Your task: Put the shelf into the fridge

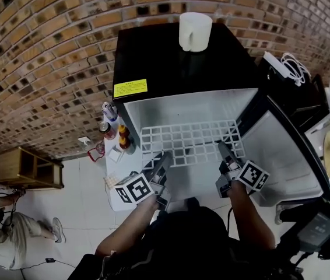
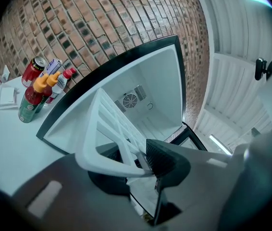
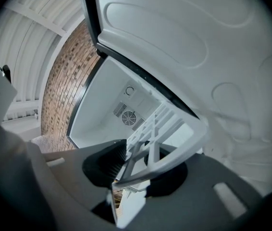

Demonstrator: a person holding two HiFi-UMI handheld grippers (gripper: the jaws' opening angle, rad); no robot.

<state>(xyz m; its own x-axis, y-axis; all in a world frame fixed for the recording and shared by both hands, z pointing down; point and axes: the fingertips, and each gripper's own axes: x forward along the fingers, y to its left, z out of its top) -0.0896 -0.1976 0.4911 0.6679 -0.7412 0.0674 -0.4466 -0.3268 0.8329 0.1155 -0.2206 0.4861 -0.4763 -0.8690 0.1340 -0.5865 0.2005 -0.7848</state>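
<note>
Gripping the white grid shelf (image 1: 191,142) by its near rim in the middle of the head view, level, with its far part reaching into the white cavity of the open black mini fridge (image 1: 153,63). Pinched on the rim's left end with the left tongs (image 1: 165,158), jaws partway closed and both pads pressed to the plastic bar. Same on the right end with the right tongs (image 1: 224,149), pads tight on the rim. Swung open toward the lower right of the frame: the fridge door (image 1: 287,156). Standing on the fridge top, at upper centre: a white mug (image 1: 195,31). Left of the fridge, on a white desk (image 1: 111,167): sauce bottles (image 1: 123,135) and drink cans (image 1: 105,128).
</note>
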